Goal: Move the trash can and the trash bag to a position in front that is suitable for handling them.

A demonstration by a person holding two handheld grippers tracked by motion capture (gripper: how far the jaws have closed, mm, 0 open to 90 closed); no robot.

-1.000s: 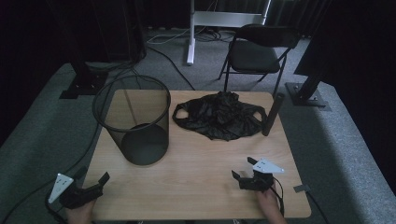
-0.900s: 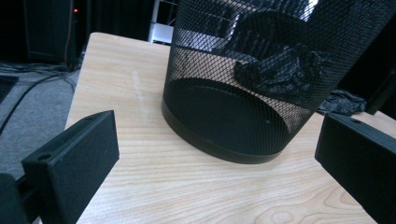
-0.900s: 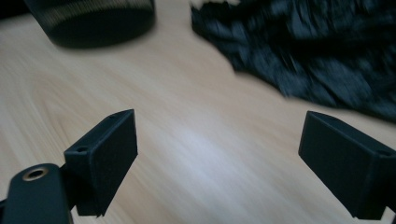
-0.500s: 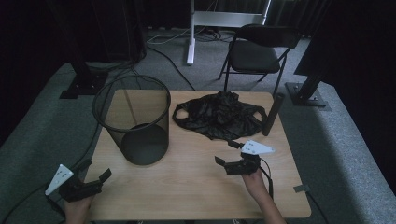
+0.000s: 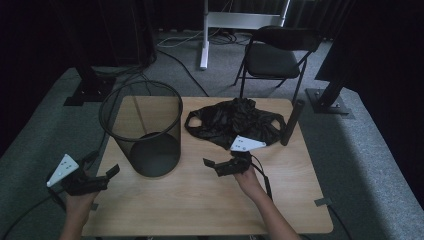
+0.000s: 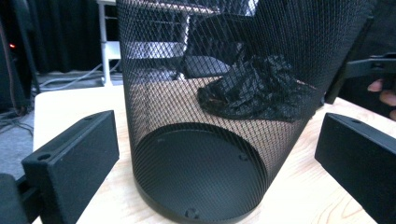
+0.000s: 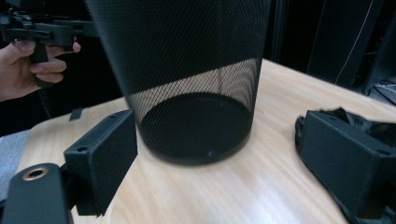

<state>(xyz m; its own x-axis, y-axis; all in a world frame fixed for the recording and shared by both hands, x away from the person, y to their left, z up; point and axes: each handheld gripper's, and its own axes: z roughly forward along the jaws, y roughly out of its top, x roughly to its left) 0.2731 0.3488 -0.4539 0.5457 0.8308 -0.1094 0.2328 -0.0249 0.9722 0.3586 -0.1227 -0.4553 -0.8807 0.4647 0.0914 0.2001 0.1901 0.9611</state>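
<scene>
Here, two hand-held grippers close in on a wire bin and a crumpled bag.

High view: The right gripper (image 5: 220, 165) hovers over the wooden surface (image 5: 210, 205), just short of the black plastic bag (image 5: 232, 122), which lies crumpled on the far half between the mesh wastebasket (image 5: 142, 127) and a dark upright cylinder (image 5: 291, 122). The left gripper (image 5: 102, 176) waits at the surface's near-left edge, beside the wastebasket's base.

Left gripper view: Jaws stand wide apart, holding nothing, framing the wastebasket (image 6: 210, 107); the bag (image 6: 254, 88) shows through the mesh, an angle the overhead camera lacks.

Right gripper view: Jaws spread wide and empty; the wastebasket (image 7: 187, 79) looms ahead, a fold of the bag (image 7: 359, 122) sits just behind the right-hand jaw, and the other hand (image 7: 30, 65) grips its tool farther off.

Step in hand, as judged: Reaching for the bag, likely to line the wastebasket.

Doing it well: Swing the right jaws toward a raised handle loop or rim fold, pinch one layer only, and lift clear before the left gripper takes the opposite edge.
</scene>
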